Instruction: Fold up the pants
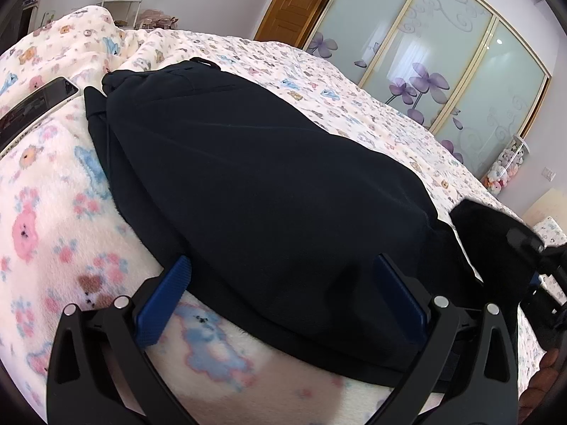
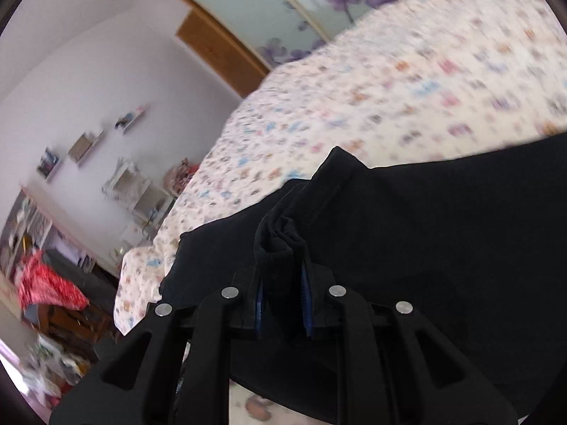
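Bright, even daylight in both views; source not visible. Left wrist view sharp; glare spot on frosted wardrobe doors (image 1: pixel 443 67), sheen on phone screen (image 1: pixel 39 101). Navy pants (image 1: pixel 255 191) near black, folds barely legible. Soft shadow under pants edge on fleece blanket (image 1: pixel 53 212). Right wrist view motion-blurred: blanket print (image 2: pixel 407 81) smeared, wall shelves (image 2: pixel 85 145) soft. Strong fisheye curvature, dark vignette at corners of both.

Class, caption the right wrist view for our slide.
Right gripper clamps a bunched pants cuff above the patterned blanket.
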Demonstrator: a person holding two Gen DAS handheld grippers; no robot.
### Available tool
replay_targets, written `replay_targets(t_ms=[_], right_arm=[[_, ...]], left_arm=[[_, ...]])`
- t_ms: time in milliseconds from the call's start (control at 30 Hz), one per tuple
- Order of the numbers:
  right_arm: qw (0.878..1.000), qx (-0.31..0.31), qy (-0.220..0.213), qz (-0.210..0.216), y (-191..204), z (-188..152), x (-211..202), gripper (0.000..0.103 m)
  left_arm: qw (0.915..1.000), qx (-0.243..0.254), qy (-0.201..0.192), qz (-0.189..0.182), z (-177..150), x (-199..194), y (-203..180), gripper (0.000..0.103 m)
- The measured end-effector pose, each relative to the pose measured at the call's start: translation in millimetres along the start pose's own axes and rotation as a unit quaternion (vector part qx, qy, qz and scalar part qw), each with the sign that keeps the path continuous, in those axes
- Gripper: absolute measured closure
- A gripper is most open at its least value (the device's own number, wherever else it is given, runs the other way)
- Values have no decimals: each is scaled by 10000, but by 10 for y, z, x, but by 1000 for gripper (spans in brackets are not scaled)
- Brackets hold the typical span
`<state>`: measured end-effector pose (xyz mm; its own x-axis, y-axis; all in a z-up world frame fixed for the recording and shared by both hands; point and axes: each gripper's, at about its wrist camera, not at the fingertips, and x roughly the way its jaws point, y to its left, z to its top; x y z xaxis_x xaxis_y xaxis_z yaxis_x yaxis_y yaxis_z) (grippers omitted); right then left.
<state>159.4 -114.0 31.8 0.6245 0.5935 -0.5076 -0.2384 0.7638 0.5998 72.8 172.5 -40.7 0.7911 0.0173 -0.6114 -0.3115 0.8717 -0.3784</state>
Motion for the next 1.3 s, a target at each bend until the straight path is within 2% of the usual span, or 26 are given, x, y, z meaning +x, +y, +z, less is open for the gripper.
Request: replay_targets(t_ms=[67, 167, 200, 267, 333, 367, 433, 500, 633, 833, 967, 1067, 1167, 1200, 1300], right_arm=[[9983, -355, 359, -288, 82, -145, 179, 86], [9902, -563, 1108, -637, -27, -434, 422, 85], [9898, -592, 1132, -634, -34, -479, 417, 83], [9904, -614, 1139, -483, -18, -476, 389, 68], [9904, -624, 1213, -226, 58, -440, 335, 38], [9908, -675, 1158, -182, 103, -444, 298, 35], [9928, -785, 907, 3, 175, -424, 195, 35], [9950, -583, 776, 227, 162, -406, 156, 35], [9915, 102, 1265, 295, -76, -513, 390, 35], [9917, 229, 1182, 447, -138, -557, 313, 35], [9934, 31, 1037, 491, -139, -609, 4, 34], [9948, -532, 809, 301, -127, -708, -294, 20], [9933, -922, 662, 224, -161, -799, -521, 19], [9926, -1037, 570, 254, -190, -839, -623, 19], [9915, -1222, 300, 342, -289, -924, -810, 19]], left_arm=[[10000, -10, -3, -12, 0, -2, 0, 2], [10000, -44, -13, -57, -4, -3, 5, 2], [10000, -50, -14, -64, -3, -2, 6, 2], [10000, -52, -13, -66, -4, -3, 7, 2], [10000, -55, -14, -66, -5, -3, 4, 2], [10000, -51, -13, -61, -4, -4, 6, 2], [10000, -55, -15, -66, -3, -4, 8, 2], [10000, -58, -16, -69, -6, -4, 0, 2], [9999, -66, -19, -79, -4, -8, 10, 2], [9997, -149, -61, -181, -2, -32, 42, 2], [9956, -568, -279, -690, 38, -183, 205, 2], [9940, -582, 38, -924, 145, -281, 285, 2], [9902, -583, 344, -1222, 277, -375, 463, 2], [9878, -650, 442, -1346, 323, -388, 537, 2], [9718, -1159, 784, -1901, 521, -382, 850, 2]])
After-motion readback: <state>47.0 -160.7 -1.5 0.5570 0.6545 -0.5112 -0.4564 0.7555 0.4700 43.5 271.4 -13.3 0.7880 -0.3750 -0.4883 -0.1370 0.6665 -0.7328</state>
